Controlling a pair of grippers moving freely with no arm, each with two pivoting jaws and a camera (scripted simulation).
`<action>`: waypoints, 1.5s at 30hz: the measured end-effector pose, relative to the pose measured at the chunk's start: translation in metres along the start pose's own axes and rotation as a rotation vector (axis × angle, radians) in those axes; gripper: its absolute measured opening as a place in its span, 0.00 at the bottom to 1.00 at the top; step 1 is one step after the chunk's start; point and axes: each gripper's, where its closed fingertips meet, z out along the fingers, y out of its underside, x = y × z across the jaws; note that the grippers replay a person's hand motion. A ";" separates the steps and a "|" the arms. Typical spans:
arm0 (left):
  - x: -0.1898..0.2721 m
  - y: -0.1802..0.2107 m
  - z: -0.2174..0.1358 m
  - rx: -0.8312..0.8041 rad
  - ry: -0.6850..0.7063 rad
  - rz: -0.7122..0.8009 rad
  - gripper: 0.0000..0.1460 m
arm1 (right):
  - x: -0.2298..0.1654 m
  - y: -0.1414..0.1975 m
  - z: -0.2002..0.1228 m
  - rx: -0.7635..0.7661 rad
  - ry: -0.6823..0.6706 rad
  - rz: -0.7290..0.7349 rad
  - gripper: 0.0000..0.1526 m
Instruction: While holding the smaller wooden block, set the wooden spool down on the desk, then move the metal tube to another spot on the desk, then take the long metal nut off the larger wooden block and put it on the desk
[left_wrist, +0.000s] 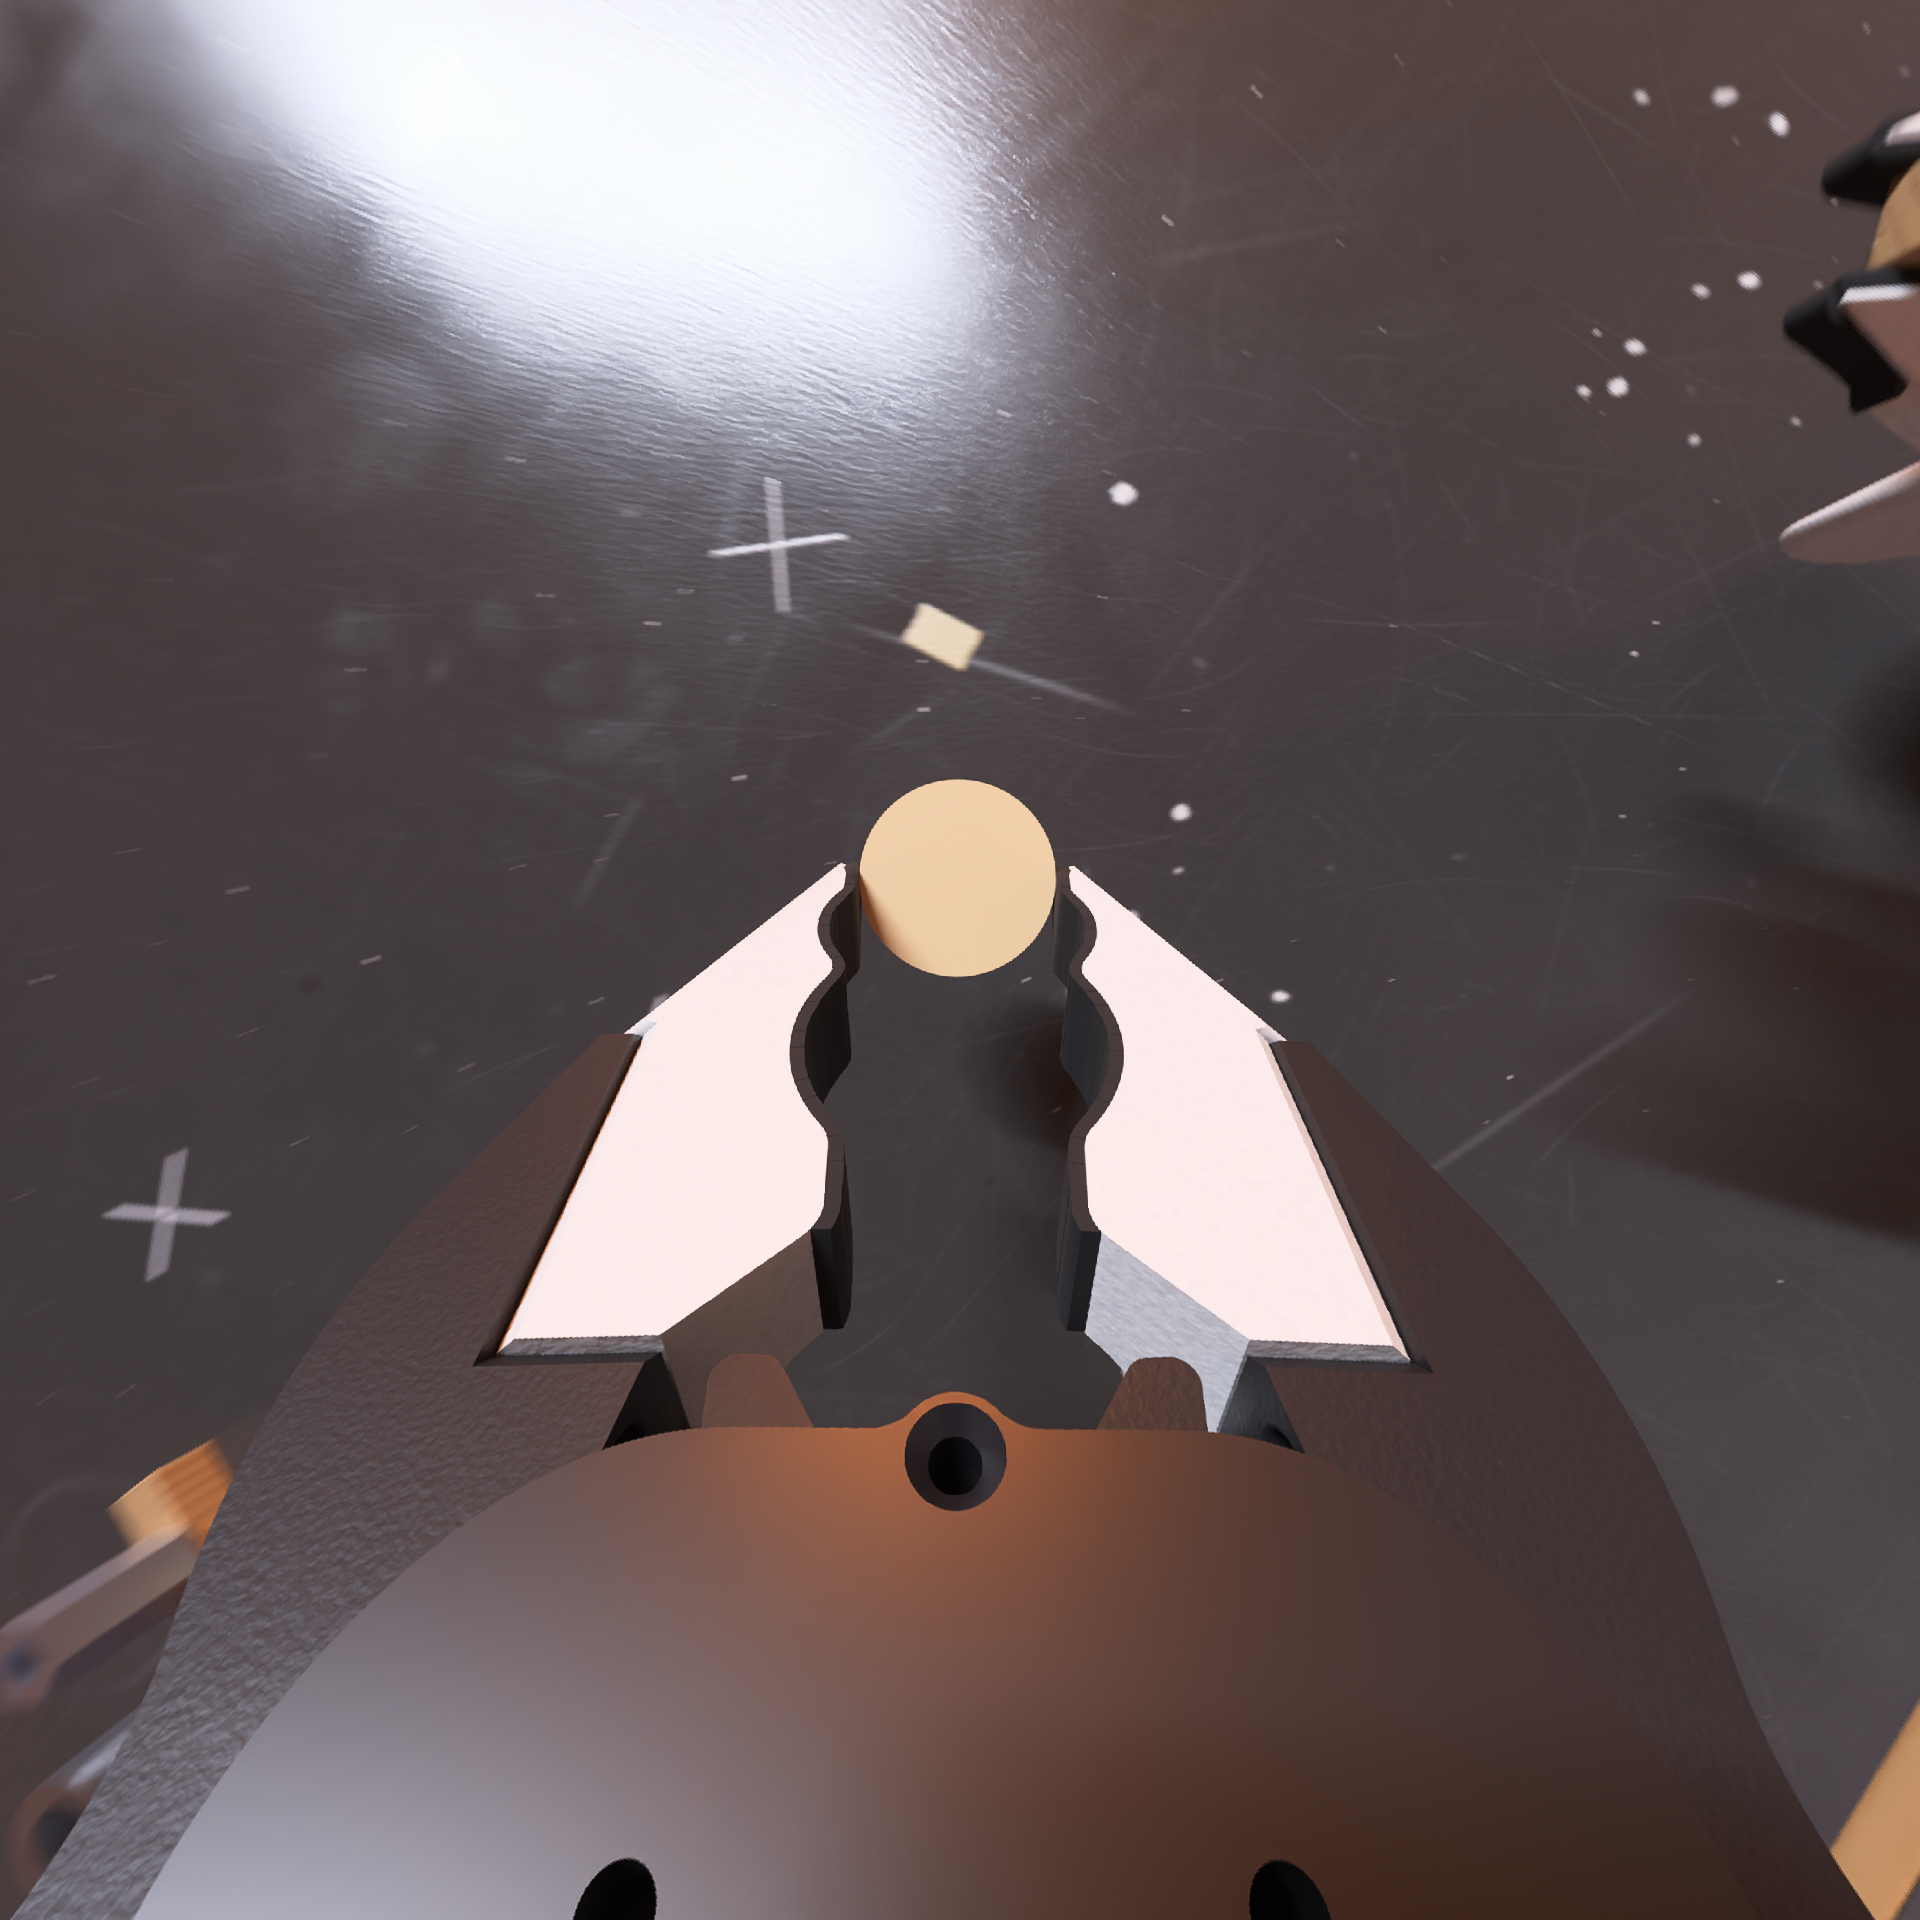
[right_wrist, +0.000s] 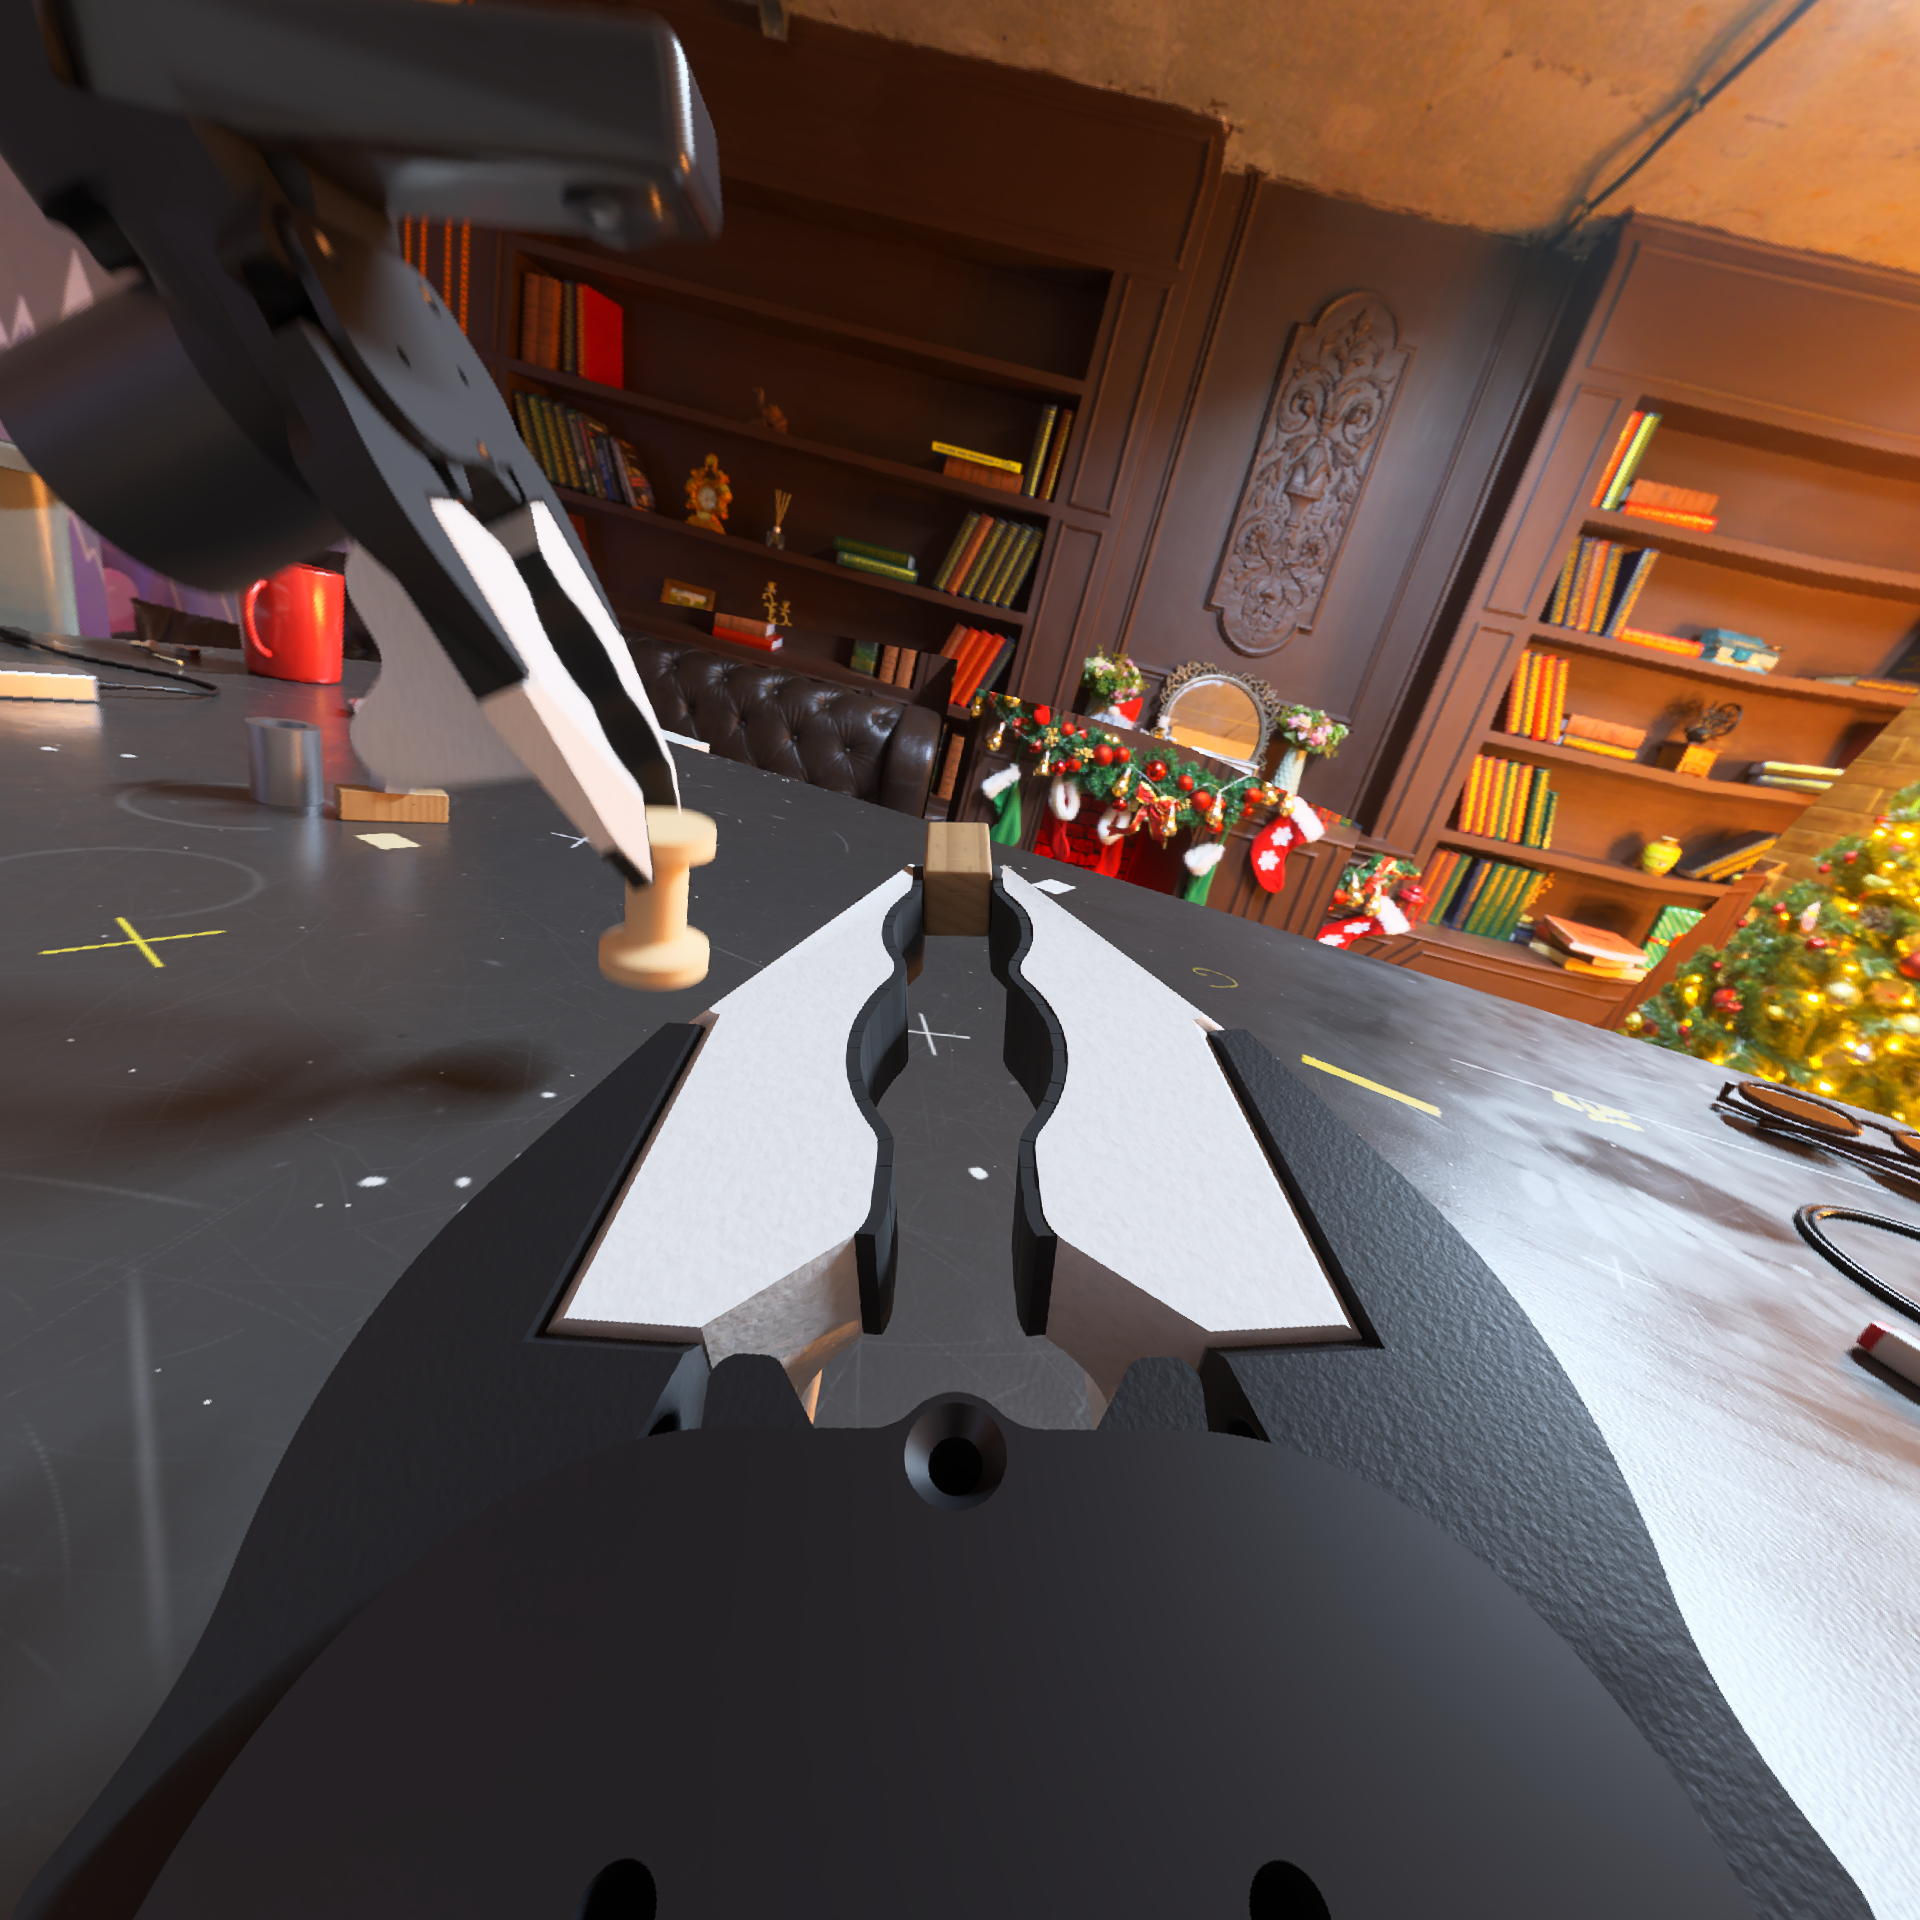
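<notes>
My left gripper (left_wrist: 957, 920) is shut on the wooden spool (left_wrist: 956, 847), which shows end-on as a pale round disc above the dark desk (left_wrist: 416, 831). In the right wrist view the left gripper (right_wrist: 646, 847) holds the spool (right_wrist: 662, 902) upright, slightly above the desk. My right gripper (right_wrist: 957, 904) is shut on the smaller wooden block (right_wrist: 957, 868); it also shows at the right edge of the left wrist view (left_wrist: 1870, 281). The metal tube (right_wrist: 283, 762) stands by the larger wooden block (right_wrist: 393, 803) at far left. I cannot see the long metal nut clearly.
A red mug (right_wrist: 296, 623) stands behind the tube. Glasses (right_wrist: 1829, 1127), a black cable (right_wrist: 1860, 1247) and a marker (right_wrist: 1891, 1351) lie at the right. Tape crosses (left_wrist: 777, 542) mark the desk. A tan and a metallic piece (left_wrist: 125, 1558) show at the lower left.
</notes>
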 end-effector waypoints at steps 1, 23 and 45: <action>0.008 0.001 0.011 -0.019 0.034 -0.001 0.25 | 0.002 0.001 -0.001 -0.002 0.006 0.003 0.07; -0.124 0.098 -0.144 0.162 -0.435 -0.376 0.54 | 0.005 0.011 0.001 -0.040 -0.004 0.064 0.07; -0.222 0.246 -0.096 -0.371 -0.224 -1.139 0.47 | -0.005 0.007 0.001 -0.026 -0.056 0.063 0.07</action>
